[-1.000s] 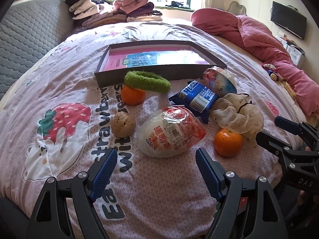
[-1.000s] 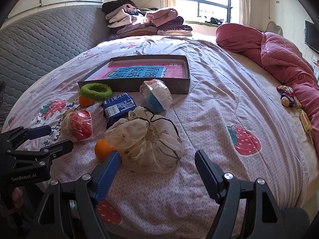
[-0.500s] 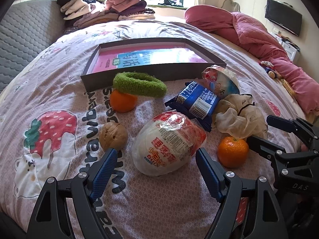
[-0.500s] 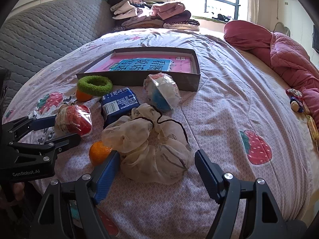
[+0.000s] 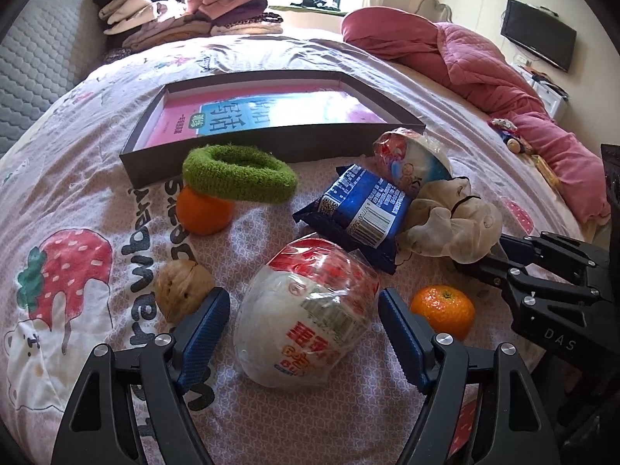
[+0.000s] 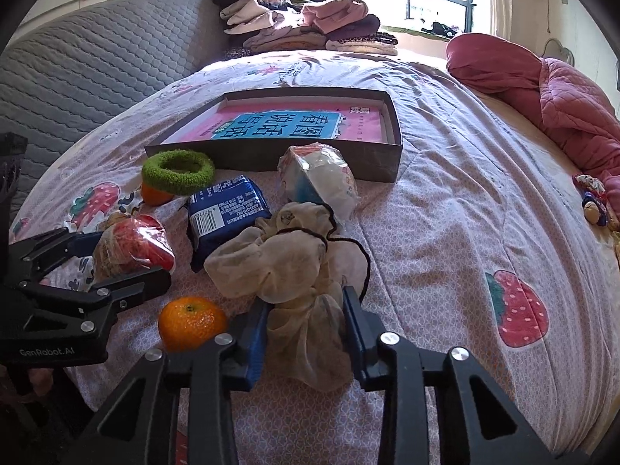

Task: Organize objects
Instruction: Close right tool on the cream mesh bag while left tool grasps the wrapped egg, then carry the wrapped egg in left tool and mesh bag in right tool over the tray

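The right gripper [image 6: 305,323] had just closed its jaws on the cloth [image 6: 286,259], at 6 o'clock, ready for lifting; the left gripper [image 5: 302,329] stood open around the bowl [image 5: 310,310]; the box [image 6: 387,155] lay at 12 o'clock

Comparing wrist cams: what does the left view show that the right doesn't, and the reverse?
Left only: the walnut beside its left finger, the wall TV, and its open jaws flanking the wrapped red-and-white bowl.

Right only: the right gripper, jaws just closed, pinching the beige cloth bag; a strawberry print to its right.

Both: the tray, green ring, blue packet, near tangerine.
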The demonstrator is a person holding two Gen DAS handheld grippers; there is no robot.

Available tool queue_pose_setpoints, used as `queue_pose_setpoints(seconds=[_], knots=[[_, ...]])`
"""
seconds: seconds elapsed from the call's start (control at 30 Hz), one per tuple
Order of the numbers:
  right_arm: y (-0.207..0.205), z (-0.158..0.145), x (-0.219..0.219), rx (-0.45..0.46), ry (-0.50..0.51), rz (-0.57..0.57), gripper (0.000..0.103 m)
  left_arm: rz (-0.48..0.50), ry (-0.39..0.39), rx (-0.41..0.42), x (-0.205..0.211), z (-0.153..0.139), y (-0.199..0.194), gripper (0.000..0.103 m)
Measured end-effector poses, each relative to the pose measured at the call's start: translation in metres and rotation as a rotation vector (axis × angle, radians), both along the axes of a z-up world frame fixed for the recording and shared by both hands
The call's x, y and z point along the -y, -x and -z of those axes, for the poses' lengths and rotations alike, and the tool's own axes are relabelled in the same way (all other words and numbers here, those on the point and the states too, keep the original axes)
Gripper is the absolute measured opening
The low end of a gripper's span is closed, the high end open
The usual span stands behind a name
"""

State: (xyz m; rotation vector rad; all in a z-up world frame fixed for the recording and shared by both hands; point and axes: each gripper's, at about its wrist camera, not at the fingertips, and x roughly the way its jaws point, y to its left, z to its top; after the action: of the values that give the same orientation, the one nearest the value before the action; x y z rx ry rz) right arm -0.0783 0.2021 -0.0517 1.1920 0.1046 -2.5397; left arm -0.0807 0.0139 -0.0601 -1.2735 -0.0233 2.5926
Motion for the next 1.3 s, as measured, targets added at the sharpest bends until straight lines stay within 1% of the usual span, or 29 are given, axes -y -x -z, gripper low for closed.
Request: queue_pose_setpoints(seconds=[0.1,0.17,0.23,0.33,0.6,0.87,1.3], knots=[[0.001,0.001,-0.003,0.003,0.025,0.000,0.026,0.009,0.003,0.009,-0.002,0.005,0.001,0.076],[0.002,0.001,-0.004,0.012,0.049,-0.003,0.024,0.016,0.004,0.003,-0.004,0.004,0.001,0.072],[0.002,0.001,-0.006,0.014,0.073,-0.007,0.023,0.029,-0.003,0.003,-0.006,0.004,0.001,0.060],[0.000,-0.001,-0.008,0.005,0.089,-0.011,0.021,0.035,-0.007,0.001,-0.006,0.004,0.000,0.059],[-0.007,-0.006,-0.008,-0.018,0.114,-0.027,0.020,0.046,-0.048,-0.009,-0.001,0.000,-0.006,0.057],[-0.015,-0.018,-0.004,-0.070,0.104,-0.037,0.020,0.047,-0.045,-0.053,-0.002,-0.011,-0.013,0.057],[-0.022,-0.035,0.006,-0.108,0.115,-0.053,0.020,0.013,-0.055,-0.093,0.009,-0.027,-0.019,0.057]])
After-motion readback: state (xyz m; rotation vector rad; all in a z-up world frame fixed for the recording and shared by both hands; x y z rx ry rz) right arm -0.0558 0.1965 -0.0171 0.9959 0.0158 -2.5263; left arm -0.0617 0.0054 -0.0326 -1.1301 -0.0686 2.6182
